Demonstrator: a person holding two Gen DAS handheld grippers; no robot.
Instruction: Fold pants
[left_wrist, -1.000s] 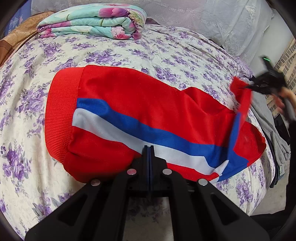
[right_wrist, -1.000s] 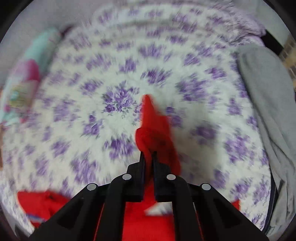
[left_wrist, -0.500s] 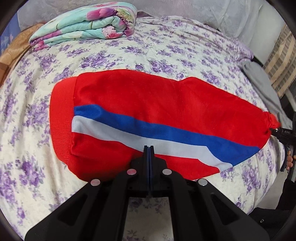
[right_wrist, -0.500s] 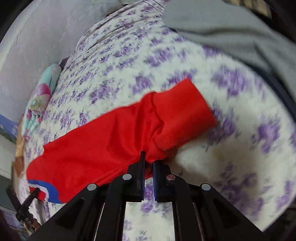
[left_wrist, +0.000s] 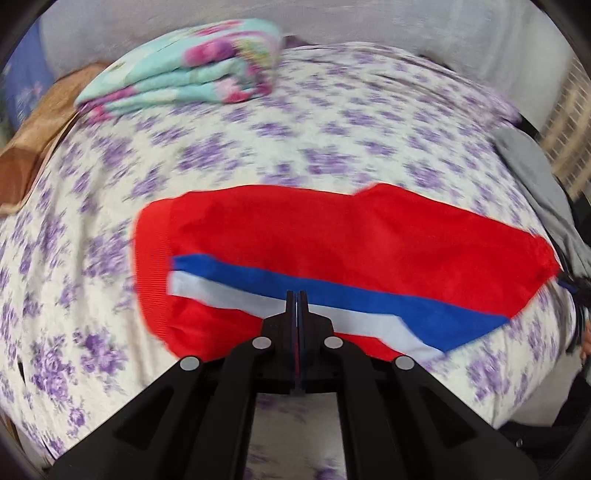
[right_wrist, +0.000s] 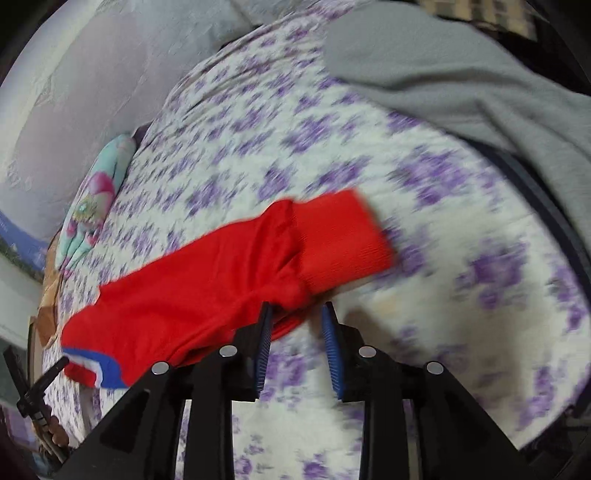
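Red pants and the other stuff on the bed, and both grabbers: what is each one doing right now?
Red pants: spread flat along the bed, not yet folded over.
Pants cuff: lying on the bedspread, let go.
Left gripper: jaws shut, at the pants' near edge.
Right gripper: jaws opening, no cloth pinched.
Floral quilt: folded.
Grey garment: loose, unfolded.

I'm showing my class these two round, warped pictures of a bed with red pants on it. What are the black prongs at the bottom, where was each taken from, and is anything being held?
No robot: a person holds a hand-held two-finger gripper in each hand, each carrying a fisheye camera looking along its fingers.

Left view: the left gripper is shut over the red pants, which lie flat on the floral bedspread near a folded quilt.

Right view: the right gripper is opening beside the pants' cuff, its pads no longer pinching cloth. A grey garment lies beyond.
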